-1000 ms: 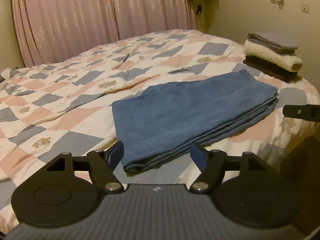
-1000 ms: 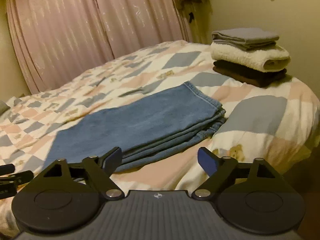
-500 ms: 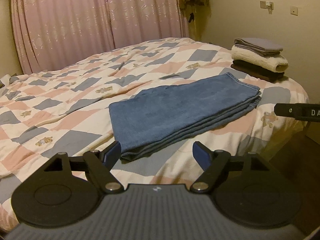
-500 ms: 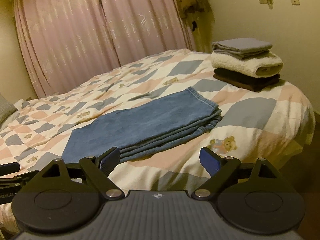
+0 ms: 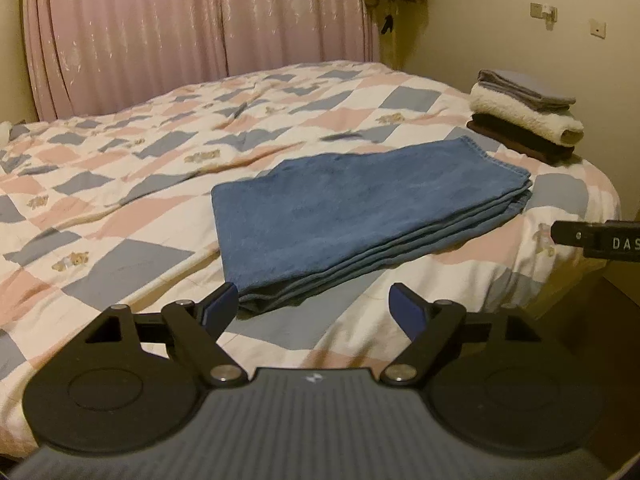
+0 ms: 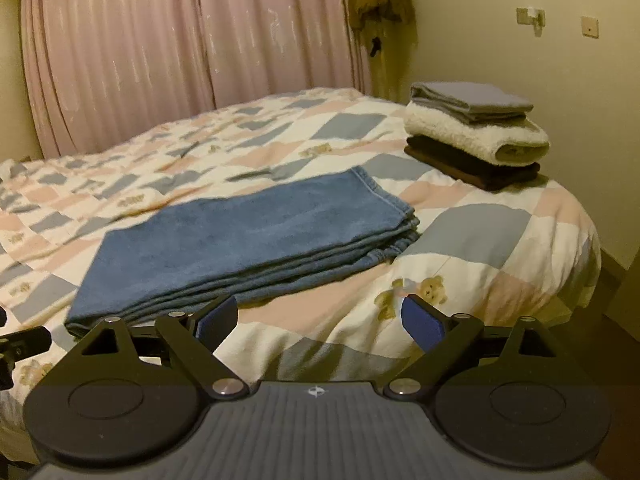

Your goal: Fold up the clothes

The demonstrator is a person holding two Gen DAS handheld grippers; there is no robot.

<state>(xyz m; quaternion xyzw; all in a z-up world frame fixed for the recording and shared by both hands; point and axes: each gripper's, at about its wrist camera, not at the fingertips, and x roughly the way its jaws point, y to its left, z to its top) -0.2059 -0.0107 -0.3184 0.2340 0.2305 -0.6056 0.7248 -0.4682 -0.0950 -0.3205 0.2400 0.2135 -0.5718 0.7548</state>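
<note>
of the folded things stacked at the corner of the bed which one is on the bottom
The dark brown folded piece is at the bottom. A fluffy cream towel rests on it, topped by a thin grey folded cloth. The blue jeans lie apart.

This is a bedroom in a home. A bed [image 5: 120, 184] fills most of the room, covered by a patchwork quilt [image 6: 472, 232] in pink, grey and cream squares with small teddy bears, and long pink curtains [image 5: 180, 40] hang behind it. Folded laundry [image 6: 476, 136] is stacked at the bed's corner, beside a cream wall with switch plates [image 6: 589, 27].
</note>
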